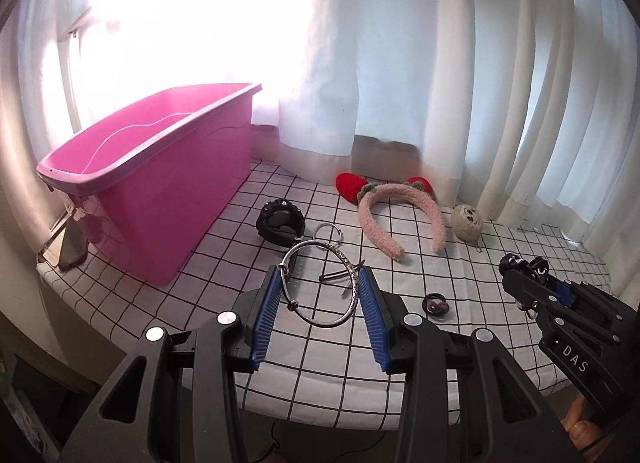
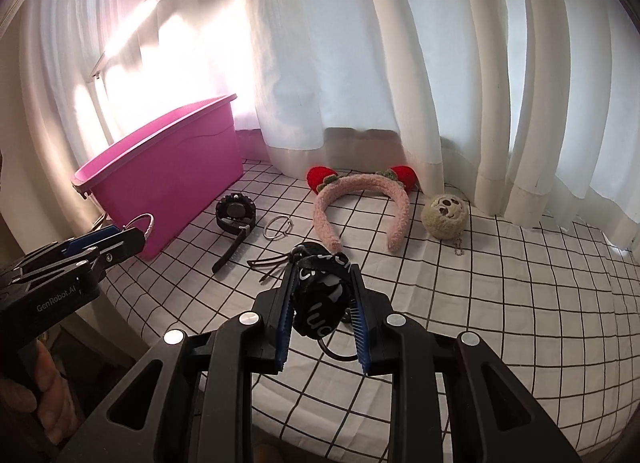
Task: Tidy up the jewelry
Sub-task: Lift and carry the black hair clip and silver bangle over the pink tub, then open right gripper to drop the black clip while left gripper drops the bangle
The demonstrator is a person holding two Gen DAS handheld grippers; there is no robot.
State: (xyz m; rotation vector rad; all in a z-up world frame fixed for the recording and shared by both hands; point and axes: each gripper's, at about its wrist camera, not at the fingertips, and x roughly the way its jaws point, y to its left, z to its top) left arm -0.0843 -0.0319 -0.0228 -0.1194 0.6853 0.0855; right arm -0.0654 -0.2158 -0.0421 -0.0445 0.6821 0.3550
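Observation:
My left gripper [image 1: 320,277] is shut on a silver bangle [image 1: 318,321] and holds it above the checked tablecloth [image 1: 224,263], right of the pink bin [image 1: 160,175]. It also shows in the right wrist view [image 2: 132,237] beside the bin [image 2: 168,175]. My right gripper [image 2: 322,275] is shut on a black scrunchie with white lettering [image 2: 320,295], above the cloth; it shows at the right in the left wrist view [image 1: 520,267]. On the cloth lie a black watch [image 1: 280,221], a thin silver ring bracelet [image 1: 330,233], a black hair tie [image 1: 340,275] and a small dark bead piece [image 1: 436,305].
A pink fluffy headband with red ears [image 1: 396,207] and a beige plush ball keychain [image 1: 466,221] lie at the back by the white curtains [image 1: 400,63]. A dark phone [image 1: 72,247] leans left of the bin. The table's front edge is close below the grippers.

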